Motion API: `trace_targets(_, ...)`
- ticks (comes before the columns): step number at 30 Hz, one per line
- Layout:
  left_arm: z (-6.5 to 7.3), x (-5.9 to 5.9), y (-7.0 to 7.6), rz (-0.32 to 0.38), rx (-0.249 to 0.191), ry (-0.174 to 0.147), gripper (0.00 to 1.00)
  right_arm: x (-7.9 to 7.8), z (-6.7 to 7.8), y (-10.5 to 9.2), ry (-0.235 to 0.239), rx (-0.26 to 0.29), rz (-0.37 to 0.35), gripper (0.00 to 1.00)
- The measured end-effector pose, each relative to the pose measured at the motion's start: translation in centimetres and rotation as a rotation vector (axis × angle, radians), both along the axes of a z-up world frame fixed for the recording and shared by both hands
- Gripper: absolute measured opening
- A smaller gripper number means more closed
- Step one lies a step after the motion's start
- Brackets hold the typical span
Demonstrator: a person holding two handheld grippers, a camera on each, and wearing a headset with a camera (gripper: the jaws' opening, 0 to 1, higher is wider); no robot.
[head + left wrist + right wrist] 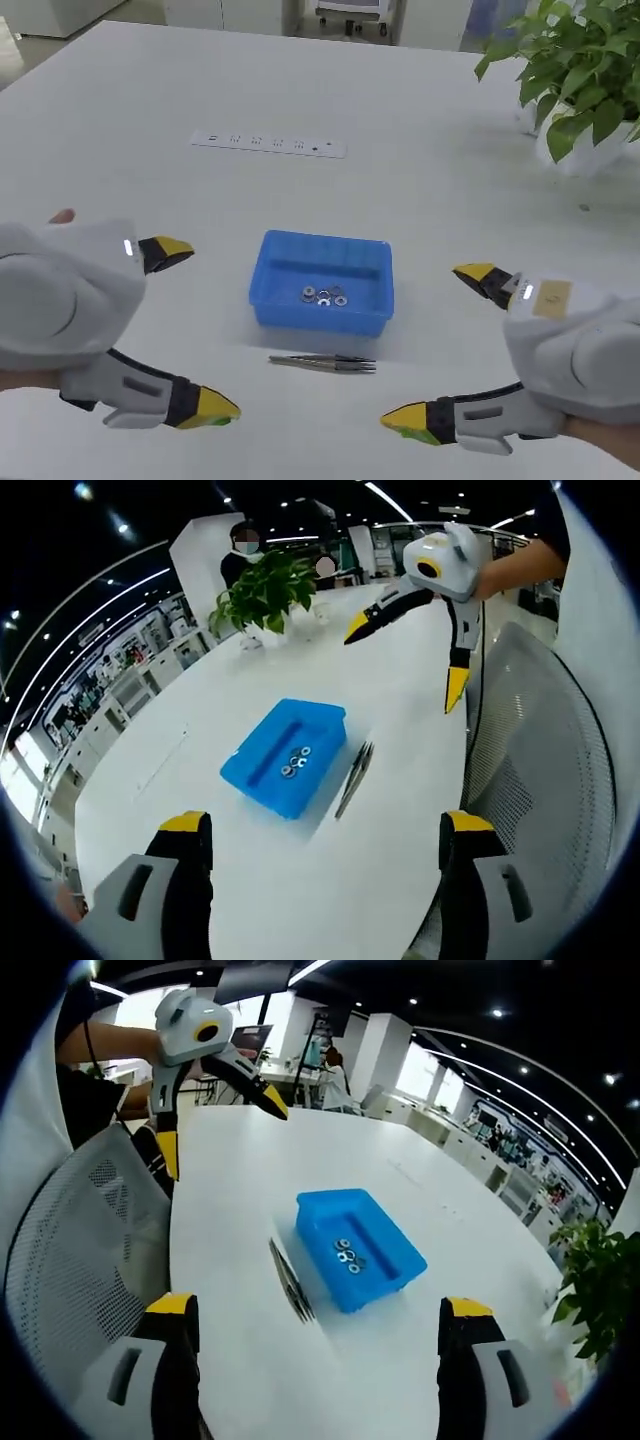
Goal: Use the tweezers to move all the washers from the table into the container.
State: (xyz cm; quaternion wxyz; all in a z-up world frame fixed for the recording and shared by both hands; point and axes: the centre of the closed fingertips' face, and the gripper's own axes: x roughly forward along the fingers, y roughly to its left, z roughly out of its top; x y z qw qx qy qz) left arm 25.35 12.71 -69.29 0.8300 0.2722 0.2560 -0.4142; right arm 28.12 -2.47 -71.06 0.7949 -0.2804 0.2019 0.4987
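1. The washers [323,295] are spotted as a tiny silvery cluster in the middle of the blue container [315,318]. They're too small for an exact count to be made.
2. The leafy plant [575,60], at 2 o'clock from the container, is cut off by the frame edge, and its white pot is half washed out.
3. The hands are mostly hidden behind the white housings.
4. The left tongs [198,329] are held wide open at 8 o'clock from the container and the right tongs [435,346] wide open at 4 o'clock, with nothing gripped. Black jaws with yellow tips can be seen.
5. The tweezers [322,362], thin and metal, are laid flat at 6 o'clock, just beside the container's front wall and apart from both tongs.
6. The tabletop [420,180] is plain white and smooth. A white power strip [268,144] is laid at 11 o'clock, well apart from the container.
7. In the gripper views an open office with ceiling spotlights is shown, plus a grey mesh chair [540,740] at the tabletop's edge.
8. The container is a shallow plastic rectangle with rounded corners.
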Motion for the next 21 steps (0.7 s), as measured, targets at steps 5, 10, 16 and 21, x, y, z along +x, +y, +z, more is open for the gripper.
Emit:
trace_targets(5, 0.1, 0.0, 0.1, -0.013, 0.016, 0.003, 0.99, -0.3, -0.2, -0.1, 0.002, -0.017, 0.0, 1.0)
trace_targets(10, 0.3, 0.1, 0.0, -0.019, 0.013, 0.001, 0.99, -0.4, 0.1, -0.2, -0.01, -0.014, -0.012, 1.0)
trace_targets(16, 0.2, -0.3, -0.7, -0.036, -0.008, 0.034, 0.99, -0.3, 0.6, -0.5, -0.03, -0.004, -0.036, 1.0)
trace_targets(21, 0.2, -0.7, -0.9, -0.045, -0.016, 0.047, 0.99, -0.5, 0.6, -0.6, -0.024, -0.005, -0.042, 1.0)
